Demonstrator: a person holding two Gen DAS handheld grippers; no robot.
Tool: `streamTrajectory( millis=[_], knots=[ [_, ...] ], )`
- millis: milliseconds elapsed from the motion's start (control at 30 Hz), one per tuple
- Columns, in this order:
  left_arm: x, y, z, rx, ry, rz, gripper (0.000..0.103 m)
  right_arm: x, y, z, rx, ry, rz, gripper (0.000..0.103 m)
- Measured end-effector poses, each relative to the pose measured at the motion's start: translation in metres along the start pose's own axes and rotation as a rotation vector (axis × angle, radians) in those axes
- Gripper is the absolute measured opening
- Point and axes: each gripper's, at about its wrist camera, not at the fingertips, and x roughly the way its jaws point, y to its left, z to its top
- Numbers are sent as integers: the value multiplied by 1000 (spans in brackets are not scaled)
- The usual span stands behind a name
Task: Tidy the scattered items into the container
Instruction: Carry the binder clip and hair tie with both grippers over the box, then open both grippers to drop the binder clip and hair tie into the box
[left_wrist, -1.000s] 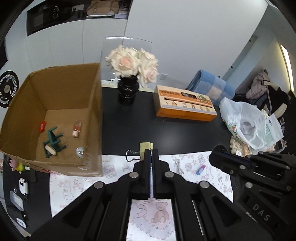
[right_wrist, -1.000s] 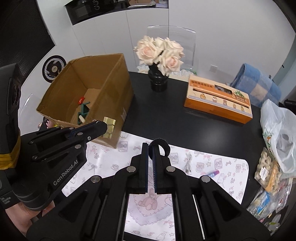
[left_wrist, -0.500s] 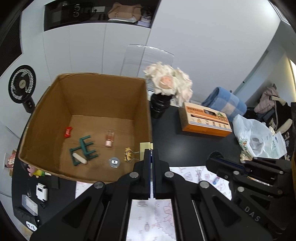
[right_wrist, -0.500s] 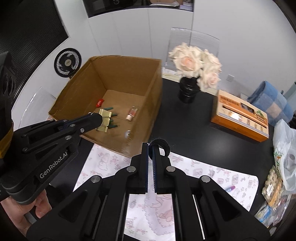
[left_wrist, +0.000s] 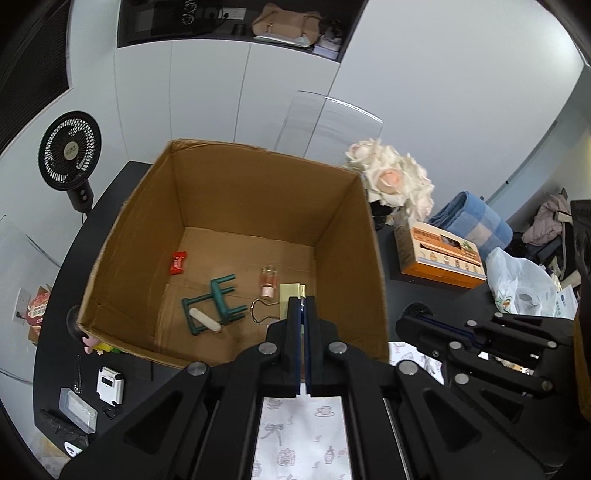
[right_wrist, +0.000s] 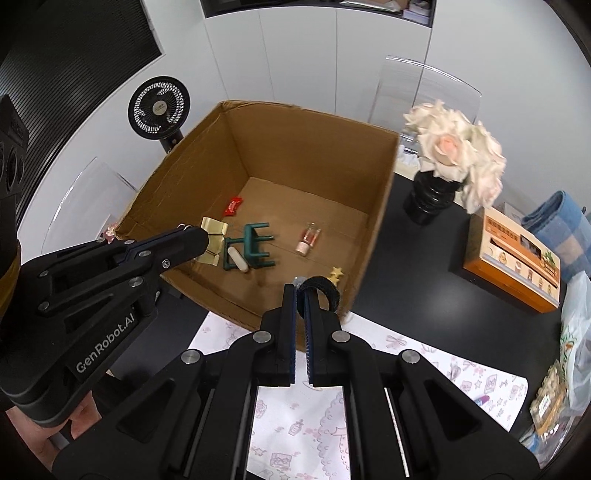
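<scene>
The open cardboard box (left_wrist: 258, 195) (right_wrist: 314, 147) holds a red wrapper (left_wrist: 177, 263), a green toy stool (left_wrist: 218, 306) (right_wrist: 255, 247), a white stick (left_wrist: 205, 321), a small pink bottle (left_wrist: 268, 282) (right_wrist: 308, 240) and a gold star (right_wrist: 336, 275). My left gripper (left_wrist: 303, 301) (right_wrist: 201, 238) hangs over the box's inside, shut on a gold binder clip (left_wrist: 290, 293) (right_wrist: 212, 240). My right gripper (right_wrist: 302, 291) (left_wrist: 413, 321) is above the box's near right corner, shut on a black hair tie (right_wrist: 321, 291). A small purple item (right_wrist: 483, 398) lies on the patterned mat (right_wrist: 424, 362).
Right of the box are white roses in a black vase (right_wrist: 432, 199), an orange carton (right_wrist: 513, 254), a blue blanket (left_wrist: 469, 221) and a plastic bag (left_wrist: 524, 288). A fan (left_wrist: 70, 151) stands to the left. Small gadgets (left_wrist: 109, 384) lie on the black table by the box's near left corner.
Both grippers have moved left from above the mat to over the box, still holding the clip and the hair tie. The box now fills the middle of both views.
</scene>
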Motion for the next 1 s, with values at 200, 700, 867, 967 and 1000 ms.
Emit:
streamTrajectory(
  millis=[200,700,867,967,1000],
  knots=[
    [8,18,6,-18,6,14,1,18,12,12,-19,21,10,4],
    [29,40,9,-52,35,8,1,54,25,25,-23,55,22,4],
    [37,46,8,-65,46,5,1,63,22,27,-20,70,22,4],
    [40,49,8,-72,44,-1,1,68,21,27,-13,75,20,5],
    [40,50,8,-77,43,-8,1,69,22,27,-17,76,11,6]
  ],
)
